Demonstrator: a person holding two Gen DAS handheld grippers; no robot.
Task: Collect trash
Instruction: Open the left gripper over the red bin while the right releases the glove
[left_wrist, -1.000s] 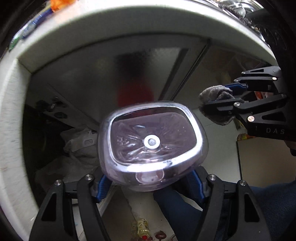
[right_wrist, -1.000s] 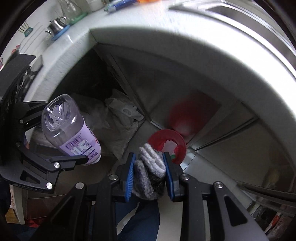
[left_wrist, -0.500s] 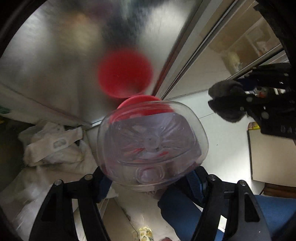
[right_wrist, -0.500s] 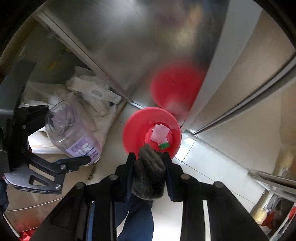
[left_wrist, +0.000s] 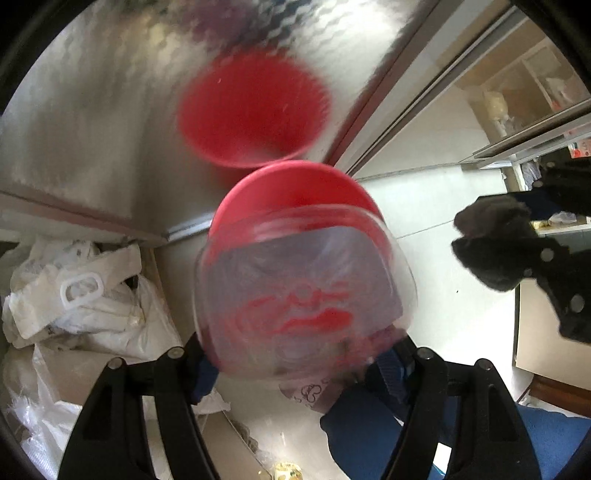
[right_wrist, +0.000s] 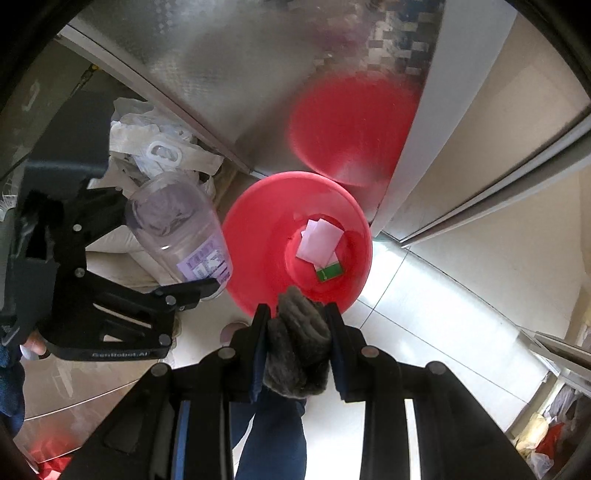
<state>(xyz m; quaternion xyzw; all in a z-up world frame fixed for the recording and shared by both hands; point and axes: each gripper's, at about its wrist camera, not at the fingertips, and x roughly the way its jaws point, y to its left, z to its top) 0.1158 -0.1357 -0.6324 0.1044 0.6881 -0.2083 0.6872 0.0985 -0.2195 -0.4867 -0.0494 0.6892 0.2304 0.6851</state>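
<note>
- Two tongs hang over the red bin (right_wrist: 258, 236) on the floor (right_wrist: 424, 314).
- Left tongs (left_wrist: 303, 354) clamp a clear plastic bottle (left_wrist: 303, 291), base toward the camera, right above the bin's rim.
- Right tongs (right_wrist: 295, 339) pinch a grey fuzzy rag (right_wrist: 295, 354) at the bin's near edge.
- Paper scraps (right_wrist: 317, 243) lie inside the bin.
- White bags (left_wrist: 74, 295) are heaped to the left.

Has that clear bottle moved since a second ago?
Yes. The clear bottle, held in the left tool, has come down from counter height to beside the red bin.
</note>
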